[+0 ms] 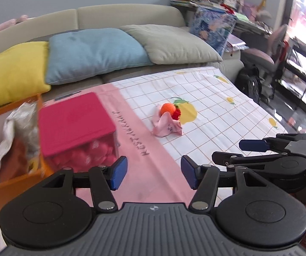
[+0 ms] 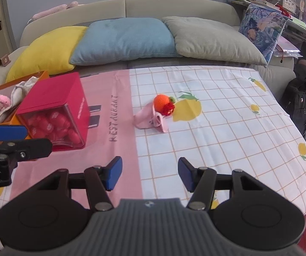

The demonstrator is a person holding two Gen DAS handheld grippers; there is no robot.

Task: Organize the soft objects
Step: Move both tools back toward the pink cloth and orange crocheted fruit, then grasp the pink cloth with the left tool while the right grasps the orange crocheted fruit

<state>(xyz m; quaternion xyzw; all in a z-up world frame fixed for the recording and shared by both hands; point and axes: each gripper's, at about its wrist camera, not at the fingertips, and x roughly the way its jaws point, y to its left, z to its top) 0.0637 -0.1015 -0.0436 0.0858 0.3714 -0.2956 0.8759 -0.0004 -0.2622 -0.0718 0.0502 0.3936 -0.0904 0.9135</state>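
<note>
An orange knitted ball, a red knitted piece and a pink folded cloth lie together mid-table on the checked cloth. An orange box at the left holds a pink knitted toy and a pale cloth. My left gripper is open and empty, over the pink strip near the box. My right gripper is open and empty, in front of the soft pile; it also shows in the left wrist view.
A red-lidded clear box with red items stands beside the orange box. Yellow, blue and grey cushions line the sofa behind. A black backpack sits on the floor at right.
</note>
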